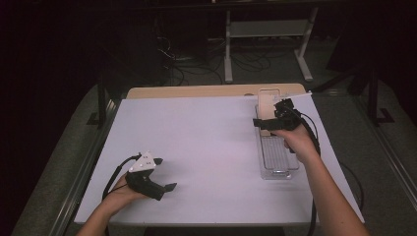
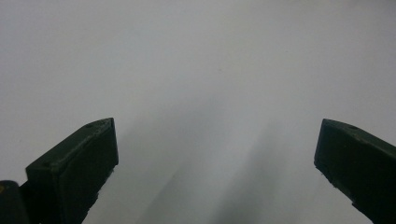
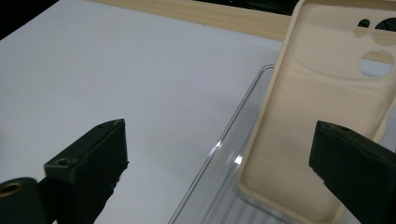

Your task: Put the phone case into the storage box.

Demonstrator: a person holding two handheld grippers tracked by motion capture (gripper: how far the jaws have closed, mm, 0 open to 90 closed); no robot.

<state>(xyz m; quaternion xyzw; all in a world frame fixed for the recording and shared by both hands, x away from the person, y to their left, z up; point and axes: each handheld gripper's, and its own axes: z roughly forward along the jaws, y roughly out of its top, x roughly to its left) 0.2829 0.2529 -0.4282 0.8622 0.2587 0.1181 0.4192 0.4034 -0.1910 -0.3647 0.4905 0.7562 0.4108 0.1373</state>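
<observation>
- Between the spread jaws of the right gripper [image 3: 219, 158]: a cream phone case [image 3: 322, 116], inner face up, lying tilted in the far end of a clear plastic tray [image 3: 224, 154]. Jaws wide, nothing held; the case sits toward the right jaw, apart from both.
- Right gripper view, detail not legible from above: the case's raised lip, its camera cut-outs at the far end, the tray's ribbed floor and thin transparent wall. The case's far end overhangs the tray's end.
- High view, context the gripper views lack: right gripper [image 1: 275, 118] hovering over the far end of the tray [image 1: 278, 162], which runs lengthwise toward the person near the right border of the white sheet [image 1: 206, 147]; phone case [image 1: 268, 101] just beyond the jaws. A strip of wooden table [image 1: 196, 91] shows past the sheet's far edge.
- Left gripper [image 1: 164, 174]: low over the near left part of the sheet, well apart from the tray; grey three-cornered plate on top. Left gripper view: jaws wide [image 2: 215, 154], bare white sheet between them, nothing held.
- Edges and room: a broad bare stretch of sheet lies between the two grippers; to the right gripper's outer side, the tray stands close to the sheet's right edge.
- Writing: small marks on the grey plate, too small to read; none legible on the case or tray.
</observation>
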